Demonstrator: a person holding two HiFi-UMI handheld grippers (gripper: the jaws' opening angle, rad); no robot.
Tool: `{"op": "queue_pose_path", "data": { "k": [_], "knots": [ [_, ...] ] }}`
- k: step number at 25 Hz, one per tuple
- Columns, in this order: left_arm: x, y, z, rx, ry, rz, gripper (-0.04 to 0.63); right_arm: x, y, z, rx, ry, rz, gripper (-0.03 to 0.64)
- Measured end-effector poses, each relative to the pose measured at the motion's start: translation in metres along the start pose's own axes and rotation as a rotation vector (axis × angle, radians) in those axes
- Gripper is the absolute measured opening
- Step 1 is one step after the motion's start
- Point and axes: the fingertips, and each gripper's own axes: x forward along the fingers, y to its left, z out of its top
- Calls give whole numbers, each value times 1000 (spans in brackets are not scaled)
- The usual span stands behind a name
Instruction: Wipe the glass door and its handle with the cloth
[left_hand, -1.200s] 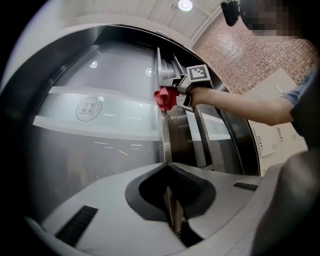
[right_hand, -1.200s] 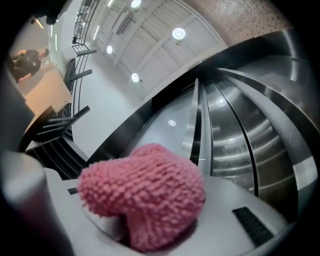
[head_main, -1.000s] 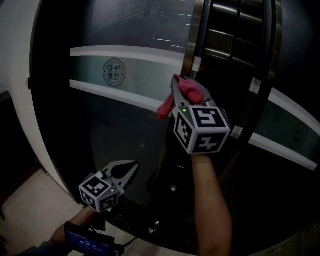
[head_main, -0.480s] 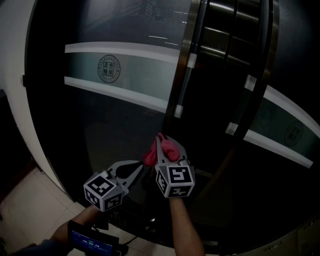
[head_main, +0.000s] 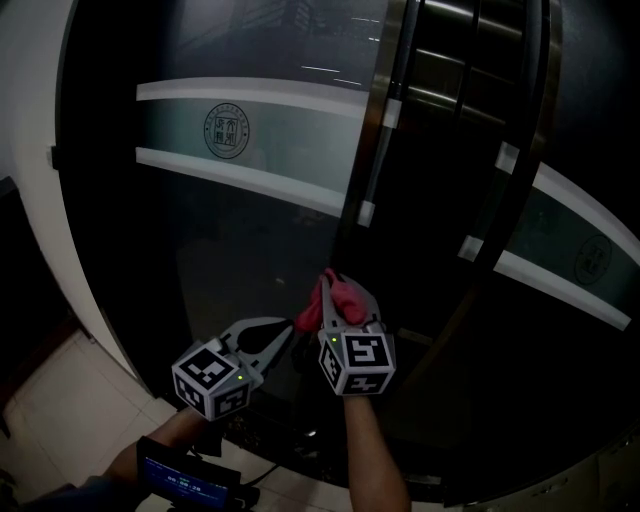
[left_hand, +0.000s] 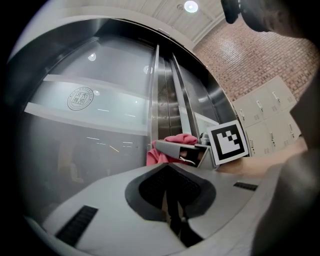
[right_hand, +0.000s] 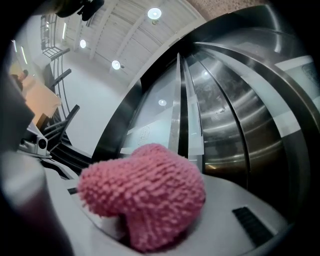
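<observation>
At the lower left of the head view, your left gripper (head_main: 283, 330) hangs with its fingers pressed together on nothing, at 8 o'clock of the right gripper (head_main: 328, 285). The right gripper's fingers pinch the pink cloth (head_main: 340, 297) low before the glass door (head_main: 240, 240). Only the right gripper view shows the cloth's nubby loops. A second ago the cloth sat up by the handle (head_main: 379, 160); now it is well below it, at 6 o'clock. Bare glass spreads toward 9 o'clock.

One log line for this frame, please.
right gripper: shut on cloth | cloth: low at glass door, below handle | left gripper: shut, empty, beside right
</observation>
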Motion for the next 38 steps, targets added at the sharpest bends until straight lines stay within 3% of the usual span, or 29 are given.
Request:
{"op": "queue_pose_path", "data": {
  "k": [5, 10, 16, 20, 38],
  "knots": [
    [-18, -13, 20, 49, -21, 10, 16, -46, 7, 21, -24, -44, -40, 52],
    [-38, -32, 14, 65, -46, -37, 17, -102, 26, 14, -27, -52, -129, 52],
    [-47, -61, -14, 24, -21, -142, 17, -146, 57, 1, -72, -26, -188, 52],
    [-54, -76, -28, -4, -13, -172, 17, -170, 69, -4, -67, -7, -214, 52],
    [-59, -84, -34, -20, -7, -151, 17, -185, 82, -16, -38, 12, -210, 52]
  ]
}}
